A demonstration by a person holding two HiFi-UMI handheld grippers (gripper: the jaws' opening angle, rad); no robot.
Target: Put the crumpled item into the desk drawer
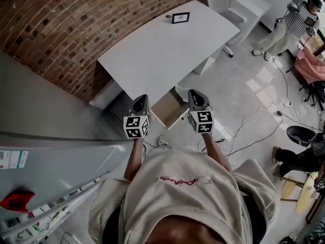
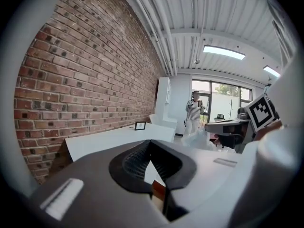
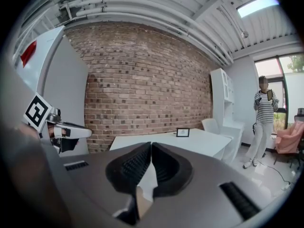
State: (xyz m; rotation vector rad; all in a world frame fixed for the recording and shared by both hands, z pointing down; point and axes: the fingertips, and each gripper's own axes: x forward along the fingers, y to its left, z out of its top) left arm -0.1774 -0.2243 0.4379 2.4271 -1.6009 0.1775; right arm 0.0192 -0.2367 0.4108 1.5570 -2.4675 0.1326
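Observation:
The white desk [image 1: 167, 50] stands against the brick wall, and its wooden drawer [image 1: 170, 112] is pulled open at the near end. My left gripper [image 1: 142, 98] and right gripper [image 1: 196, 93] are held side by side in the air, just short of the drawer. Both are shut with nothing between the pads [image 2: 150, 144] [image 3: 151, 145]. A whitish crumpled thing [image 2: 200, 139] shows past the desk's corner in the left gripper view, and also by the drawer [image 1: 181, 92] in the head view. Neither gripper touches it.
A small framed picture [image 1: 181, 18] stands on the desk's far end. A grey cabinet [image 1: 45, 136] fills the left. A white chair [image 1: 223, 1] stands beyond the desk. A person in a striped shirt [image 1: 293, 22] stands far right. Cables [image 1: 254, 131] trail over the floor.

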